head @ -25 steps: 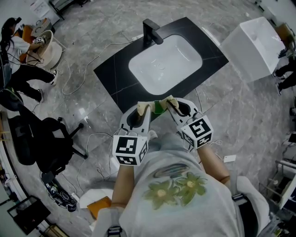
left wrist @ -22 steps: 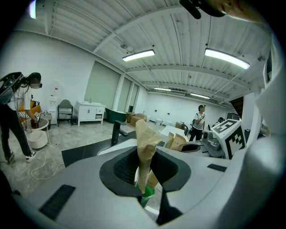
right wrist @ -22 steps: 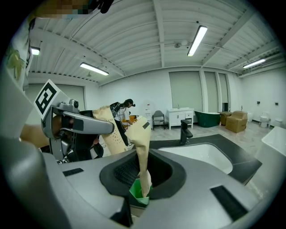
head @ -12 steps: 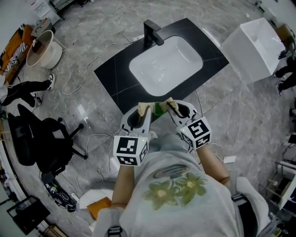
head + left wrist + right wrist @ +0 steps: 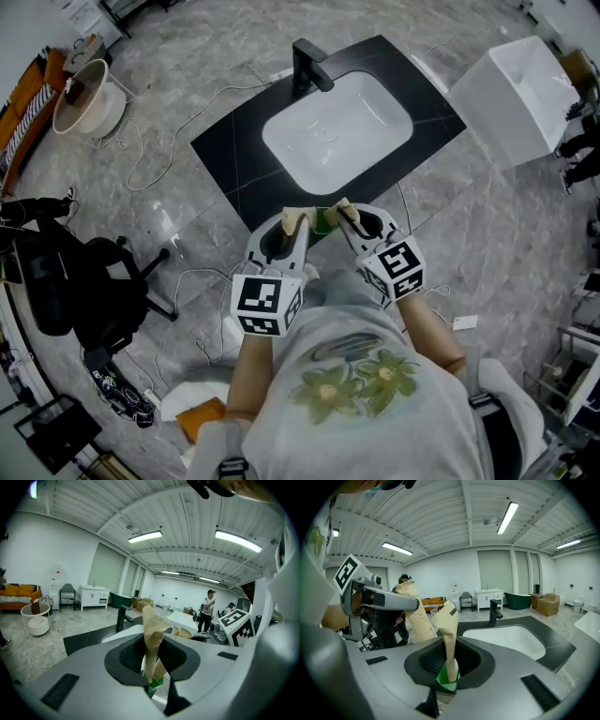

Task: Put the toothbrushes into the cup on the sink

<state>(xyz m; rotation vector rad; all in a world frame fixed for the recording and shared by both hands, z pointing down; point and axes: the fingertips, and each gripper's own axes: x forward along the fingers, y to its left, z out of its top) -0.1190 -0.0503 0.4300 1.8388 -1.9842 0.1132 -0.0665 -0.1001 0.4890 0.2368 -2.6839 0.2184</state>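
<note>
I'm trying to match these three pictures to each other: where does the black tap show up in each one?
Head view: the tap stands near the top, just left of the middle.
Left gripper view: the tap is left of centre, about halfway down.
Right gripper view: the tap is right of centre, about halfway down.
Shared landmark: the white basin lies right by the tap in all three.

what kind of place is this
Likely a large workshop or showroom, not a home bathroom: the sink sits in a free-standing black counter on open floor, with cables, an office chair and a loose white basin around.
</note>
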